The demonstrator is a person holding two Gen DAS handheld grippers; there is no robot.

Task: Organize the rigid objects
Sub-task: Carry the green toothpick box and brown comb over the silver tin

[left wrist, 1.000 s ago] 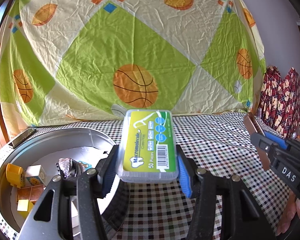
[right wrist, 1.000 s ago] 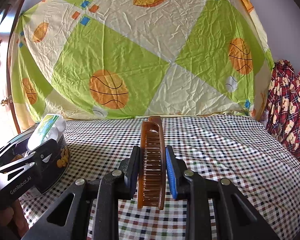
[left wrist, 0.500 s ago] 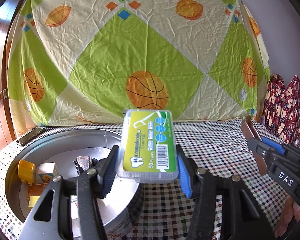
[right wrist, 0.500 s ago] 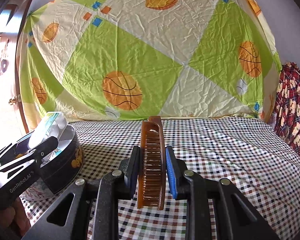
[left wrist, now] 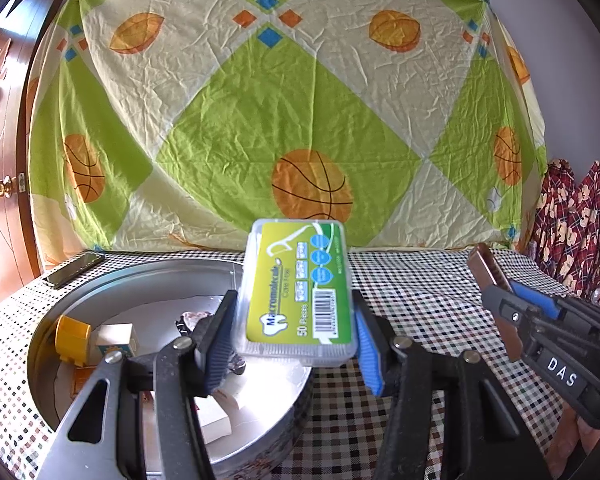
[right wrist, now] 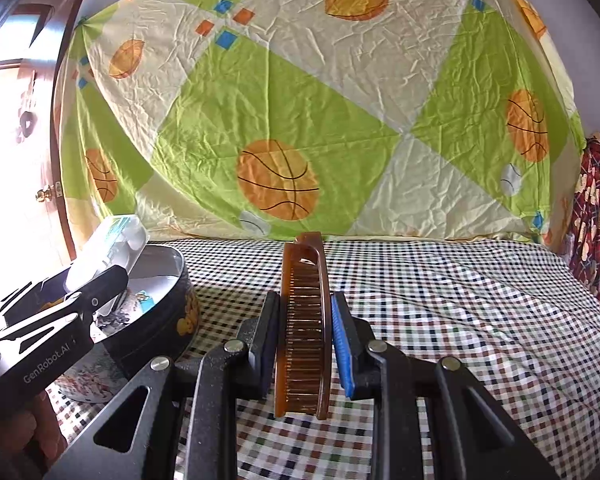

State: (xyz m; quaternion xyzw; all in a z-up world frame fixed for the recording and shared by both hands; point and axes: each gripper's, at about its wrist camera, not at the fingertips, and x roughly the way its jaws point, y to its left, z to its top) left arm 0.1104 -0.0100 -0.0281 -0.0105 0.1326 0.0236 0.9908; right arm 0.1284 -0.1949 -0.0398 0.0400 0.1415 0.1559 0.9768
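Over tin (left wrist: 80, 300), my left gripper (left wrist: 296, 332) clenches floss box (left wrist: 300, 292), long axis forward, nearer than right gripper (right wrist: 305, 334), which clamps comb (right wrist: 304, 320) beside tin; I'd drop box first.

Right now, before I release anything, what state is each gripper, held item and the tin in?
left gripper: shut on the floss pick box, held above the tin.
floss pick box: lid closed, label up, clamped by its long sides.
right gripper: shut on the comb, held off the tablecloth.
comb: on edge, clamped between both pads.
round tin: open, no lid on it, already holding small blocks.
phone: lying flat, screen dark.
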